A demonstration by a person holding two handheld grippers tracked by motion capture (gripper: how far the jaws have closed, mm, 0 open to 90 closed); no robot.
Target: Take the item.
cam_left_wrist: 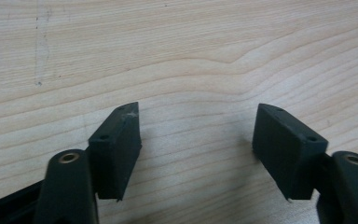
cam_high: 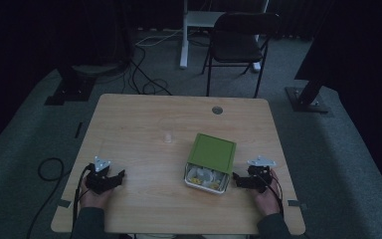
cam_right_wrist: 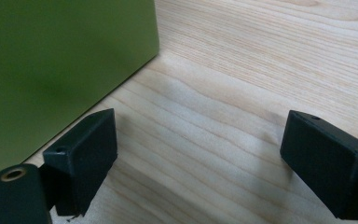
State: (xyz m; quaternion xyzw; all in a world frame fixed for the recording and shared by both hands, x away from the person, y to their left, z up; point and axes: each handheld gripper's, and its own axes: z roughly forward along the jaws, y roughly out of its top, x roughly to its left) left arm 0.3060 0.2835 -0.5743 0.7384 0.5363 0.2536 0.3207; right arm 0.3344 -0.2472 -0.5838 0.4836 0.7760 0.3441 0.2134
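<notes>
A white box (cam_high: 206, 179) with a green lid (cam_high: 212, 152) lies right of the table's middle; the lid is slid partly back and yellow and white items show inside at the near end. My right gripper (cam_high: 237, 178) rests on the table just right of the box, open and empty. In the right gripper view the green lid (cam_right_wrist: 60, 70) rises close at the left of my open right gripper (cam_right_wrist: 198, 154). My left gripper (cam_high: 120, 175) lies near the front left edge, open, with bare wood between its jaws in the left gripper view (cam_left_wrist: 196, 140).
A small pale cup-like object (cam_high: 167, 136) stands on the wooden table (cam_high: 144, 114) left of the box. A round grommet hole (cam_high: 217, 110) sits near the far edge. A black chair (cam_high: 238, 40) and cables on the floor lie beyond the table.
</notes>
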